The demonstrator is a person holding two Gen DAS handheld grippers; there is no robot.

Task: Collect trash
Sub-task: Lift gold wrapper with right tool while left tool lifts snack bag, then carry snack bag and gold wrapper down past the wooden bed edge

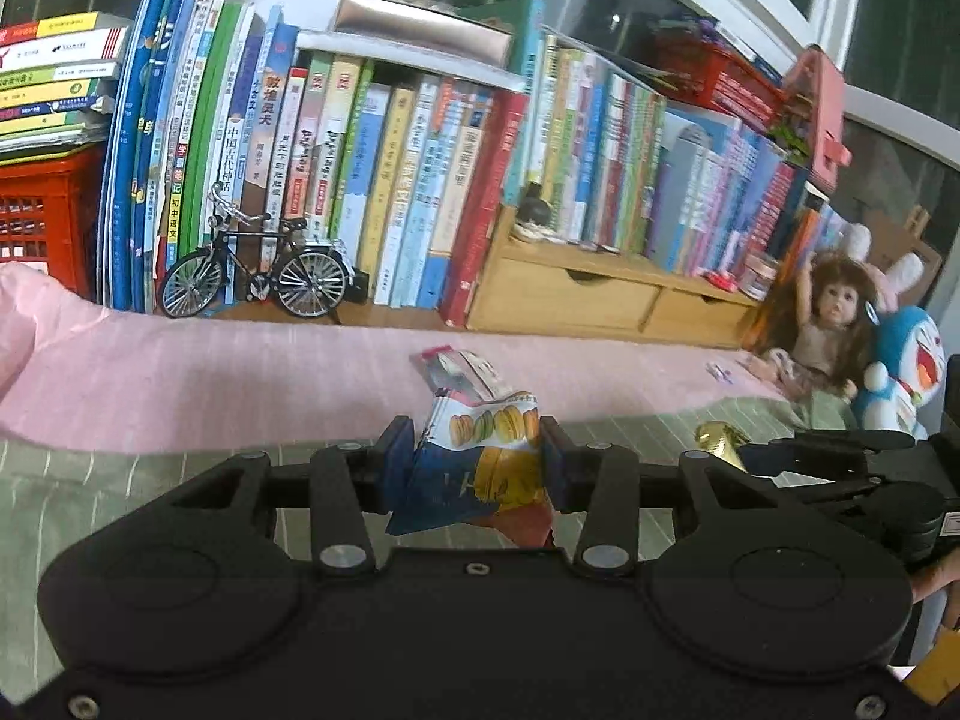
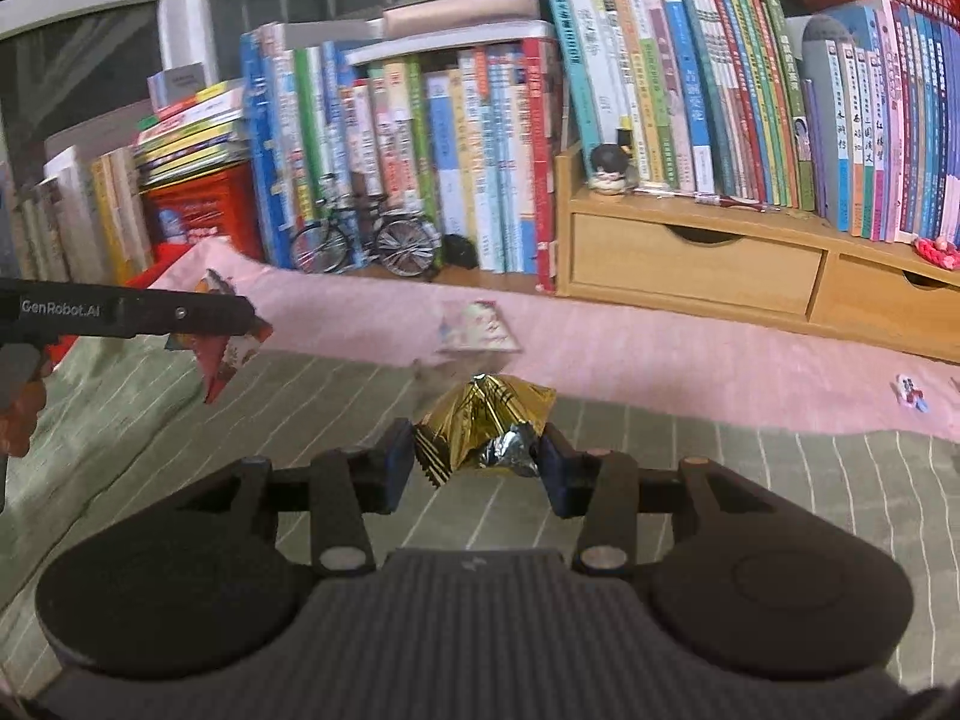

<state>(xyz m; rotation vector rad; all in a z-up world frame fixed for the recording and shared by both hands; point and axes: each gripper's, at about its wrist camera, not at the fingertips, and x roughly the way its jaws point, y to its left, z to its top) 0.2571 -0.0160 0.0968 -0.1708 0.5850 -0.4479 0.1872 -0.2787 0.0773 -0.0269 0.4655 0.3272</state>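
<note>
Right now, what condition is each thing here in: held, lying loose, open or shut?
Left claw: shut on the macaron-print snack wrapper, lifted.
Right claw: shut on the crumpled gold foil wrapper, lifted.
White printed wrapper: lying loose on the pink cloth.
Wooden organiser drawers: shut.
Toy bicycle: upright.

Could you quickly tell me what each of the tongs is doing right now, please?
Left tongs: closed on a snack packet.
Right tongs: closed on a gold foil wrapper.
</note>
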